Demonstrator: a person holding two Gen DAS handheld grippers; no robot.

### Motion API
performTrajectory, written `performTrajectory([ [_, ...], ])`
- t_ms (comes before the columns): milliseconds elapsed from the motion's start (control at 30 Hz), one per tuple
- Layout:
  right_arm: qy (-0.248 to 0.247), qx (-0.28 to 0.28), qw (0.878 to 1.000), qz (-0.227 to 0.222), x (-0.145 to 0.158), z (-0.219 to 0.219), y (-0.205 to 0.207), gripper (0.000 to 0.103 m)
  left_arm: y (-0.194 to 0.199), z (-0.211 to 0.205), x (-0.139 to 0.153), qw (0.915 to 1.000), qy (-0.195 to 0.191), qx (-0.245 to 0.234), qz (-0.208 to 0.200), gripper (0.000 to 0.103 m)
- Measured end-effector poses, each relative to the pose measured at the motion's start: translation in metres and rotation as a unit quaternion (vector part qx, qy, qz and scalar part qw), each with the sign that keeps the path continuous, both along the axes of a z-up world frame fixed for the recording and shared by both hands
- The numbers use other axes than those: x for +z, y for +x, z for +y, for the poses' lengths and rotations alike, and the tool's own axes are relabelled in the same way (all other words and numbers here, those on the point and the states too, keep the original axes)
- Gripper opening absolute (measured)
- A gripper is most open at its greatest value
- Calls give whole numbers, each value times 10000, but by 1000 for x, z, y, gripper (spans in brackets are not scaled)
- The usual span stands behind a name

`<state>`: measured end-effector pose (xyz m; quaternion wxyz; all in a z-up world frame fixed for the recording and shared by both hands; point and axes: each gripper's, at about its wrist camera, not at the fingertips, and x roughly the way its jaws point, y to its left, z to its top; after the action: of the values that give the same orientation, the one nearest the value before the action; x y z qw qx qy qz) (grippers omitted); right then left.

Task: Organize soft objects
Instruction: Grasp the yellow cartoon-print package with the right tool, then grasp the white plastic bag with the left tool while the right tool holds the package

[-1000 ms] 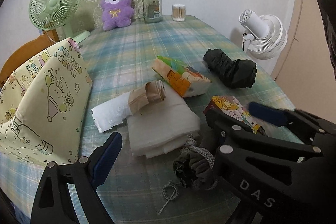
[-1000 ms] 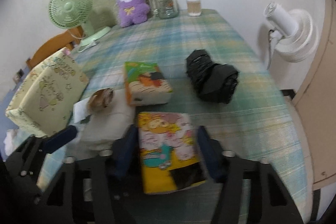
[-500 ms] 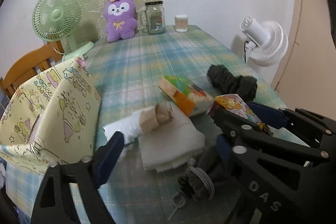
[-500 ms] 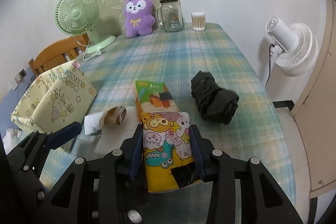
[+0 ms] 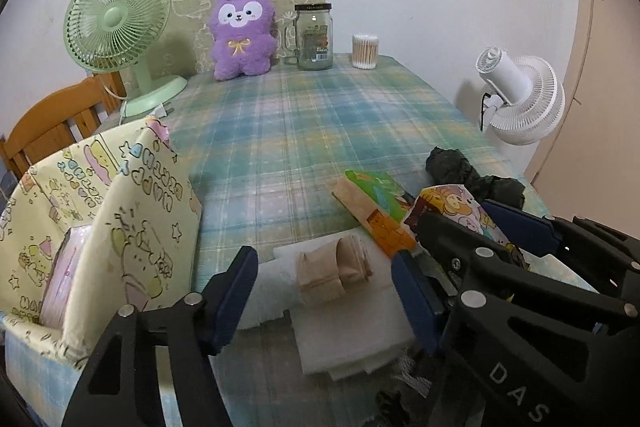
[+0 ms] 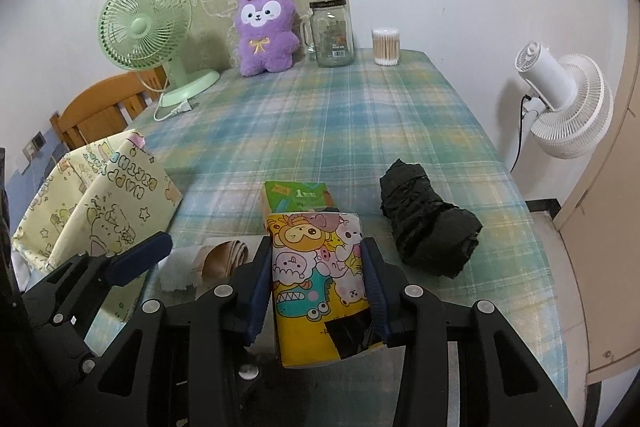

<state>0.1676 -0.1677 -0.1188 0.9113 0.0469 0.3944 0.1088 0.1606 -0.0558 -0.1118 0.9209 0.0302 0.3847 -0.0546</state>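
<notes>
Blue pads (image 6: 372,283) of the right gripper (image 6: 316,277) press both long sides of the cartoon tissue pack (image 6: 318,279), holding it clear of the tabletop (image 6: 360,131) near its front edge; the pack's lower end is cut off behind the black jaw frame. Left gripper (image 5: 324,297) fingers stand wide apart with nothing between them, above the white folded cloth (image 5: 352,323) and the beige roll (image 5: 332,271) resting on it. A dark knitted item at the bottom of the left view is mostly hidden by the gripper body and hard to identify. Behind the held pack lies the green-and-orange tissue pack (image 6: 296,197), partly covered by it. A black bundle (image 6: 428,227) sits toward the right edge. At the left edge stands the yellow printed fabric bin (image 5: 100,211), with a pink pack (image 5: 60,275) half hidden inside. Along the far edge are the purple plush (image 6: 266,31), glass jar (image 6: 332,35), cotton swab tub (image 6: 386,47) and green fan (image 6: 146,27).
</notes>
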Motion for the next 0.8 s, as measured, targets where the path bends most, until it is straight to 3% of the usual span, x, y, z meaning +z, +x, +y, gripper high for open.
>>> performTrajectory([
  [133,-38,11,10000,76,-4,3,4,45,8,4,-7,9998,-139,-80,132,50],
  [267,-114,30,9999,112,-6,6,7,45,10,5,-11,9996,-206,-75,185,45],
  [633,-223,27,9997,133,-8,11,8,45,8,5,-14,9989,-205,-149,388,19],
  [800,-201,9,9997,145,-7,9,6,45,3,0,-8,9989,-143,-252,377,13],
])
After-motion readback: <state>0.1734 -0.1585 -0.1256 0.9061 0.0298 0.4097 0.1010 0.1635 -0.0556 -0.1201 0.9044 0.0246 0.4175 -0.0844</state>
